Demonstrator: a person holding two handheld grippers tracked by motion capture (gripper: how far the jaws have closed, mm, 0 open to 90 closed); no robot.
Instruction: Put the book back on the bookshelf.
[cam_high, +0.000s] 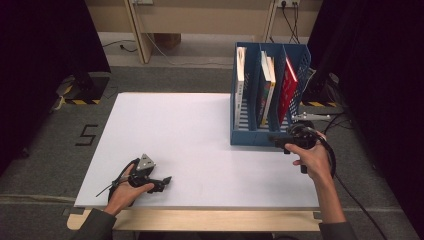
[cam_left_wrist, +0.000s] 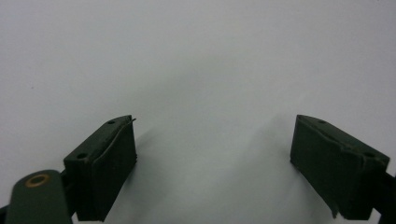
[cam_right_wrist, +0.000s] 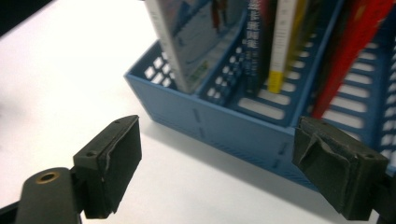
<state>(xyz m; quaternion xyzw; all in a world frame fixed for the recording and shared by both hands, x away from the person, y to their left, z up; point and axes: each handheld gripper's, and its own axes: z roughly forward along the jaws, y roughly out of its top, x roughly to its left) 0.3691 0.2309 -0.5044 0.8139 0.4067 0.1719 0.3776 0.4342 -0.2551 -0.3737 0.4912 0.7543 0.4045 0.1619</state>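
High view shows your right gripper (cam_high: 278, 140) with fingers (cam_right_wrist: 112, 163) spread wide and empty at the near edge of the blue file rack (cam_high: 250, 136) far right on the counter (cam_high: 190, 135), so back away slowly without nudging it.

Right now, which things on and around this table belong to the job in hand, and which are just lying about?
Part of the job:
blue file rack
red book
right gripper, jaws open just before the rack

Just there:
left gripper, open over the white tabletop
wall cables
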